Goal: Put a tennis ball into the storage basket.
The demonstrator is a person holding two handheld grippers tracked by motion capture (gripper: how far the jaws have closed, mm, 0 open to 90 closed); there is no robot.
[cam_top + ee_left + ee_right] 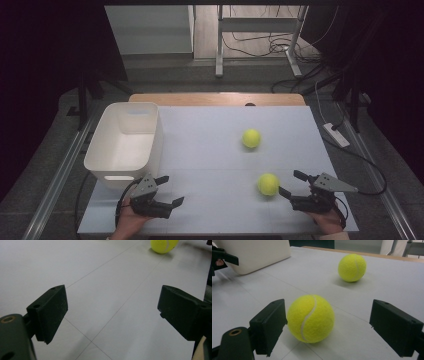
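Two yellow tennis balls lie on the white table (210, 150). The near ball (268, 184) (310, 318) sits between my right gripper's (293, 183) (328, 309) open jaws. It is close against the left jaw, with a wide gap to the right jaw. The far ball (251, 138) (352, 267) rests beyond it, toward the middle of the table. My left gripper (170, 190) (112, 302) hovers low at the front left, just in front of the bin, open with only bare table between its jaws. A tennis ball (163, 245) lies well ahead of it.
A white plastic bin (125, 142) (257, 255) stands at the table's left side, with nothing visible inside. A wooden strip (217, 99) runs along the far edge. Cables and a power strip (336, 135) lie on the floor to the right.
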